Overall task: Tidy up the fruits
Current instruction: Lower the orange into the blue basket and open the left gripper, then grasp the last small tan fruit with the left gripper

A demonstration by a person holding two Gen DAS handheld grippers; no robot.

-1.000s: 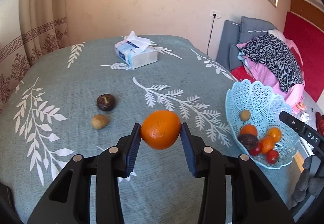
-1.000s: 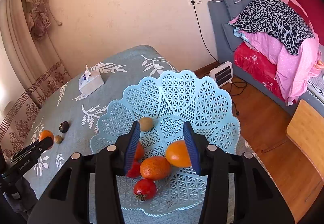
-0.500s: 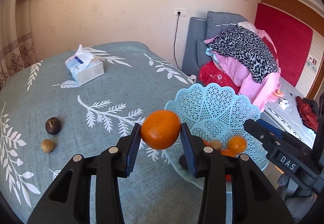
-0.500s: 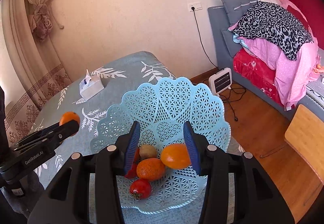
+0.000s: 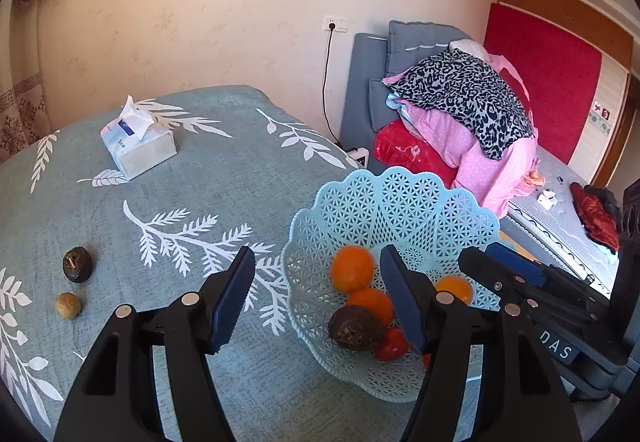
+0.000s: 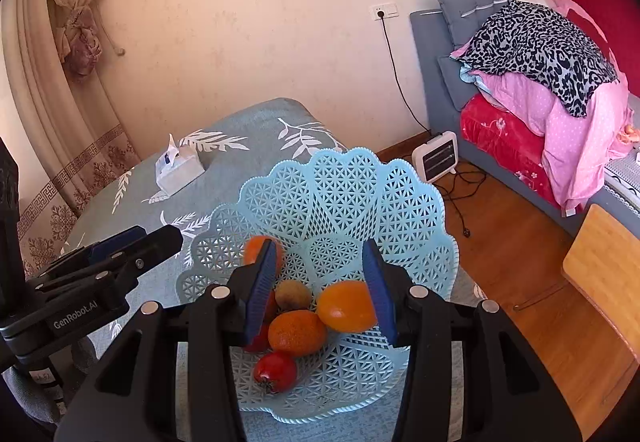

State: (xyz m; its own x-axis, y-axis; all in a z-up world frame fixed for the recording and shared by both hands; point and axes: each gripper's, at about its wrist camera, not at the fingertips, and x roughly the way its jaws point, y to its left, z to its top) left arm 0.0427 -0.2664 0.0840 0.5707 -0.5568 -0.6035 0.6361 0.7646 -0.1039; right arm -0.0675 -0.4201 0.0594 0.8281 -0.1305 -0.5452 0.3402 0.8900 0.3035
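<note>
A light blue lattice basket (image 5: pixel 400 186) (image 6: pixel 340 178) stands at the table's right edge with several fruits in it. My left gripper (image 5: pixel 316 282) (image 6: pixel 136 238) hangs over the basket's left rim with its jaws opening and nothing pressed between the pads. The orange (image 5: pixel 352 268) (image 6: pixel 254 248) it carried lies in the basket on the other fruit. A dark round fruit (image 5: pixel 77 264) and a small tan fruit (image 5: pixel 68 305) rest on the cloth at the left. My right gripper (image 6: pixel 320 282) (image 5: pixel 492 254) hovers open above the basket's near side, holding nothing.
A tissue box (image 5: pixel 138 146) (image 6: pixel 178 170) sits at the far side of the teal leaf-print tablecloth (image 5: pixel 200 210). Beyond the table's right edge lie a wooden floor, a small heater (image 6: pixel 438 156) and a bed piled with bedding (image 6: pixel 540 54).
My left gripper swung right from the table's middle to over the basket, then opened; the orange dropped out of it into the basket. The right gripper kept still.
</note>
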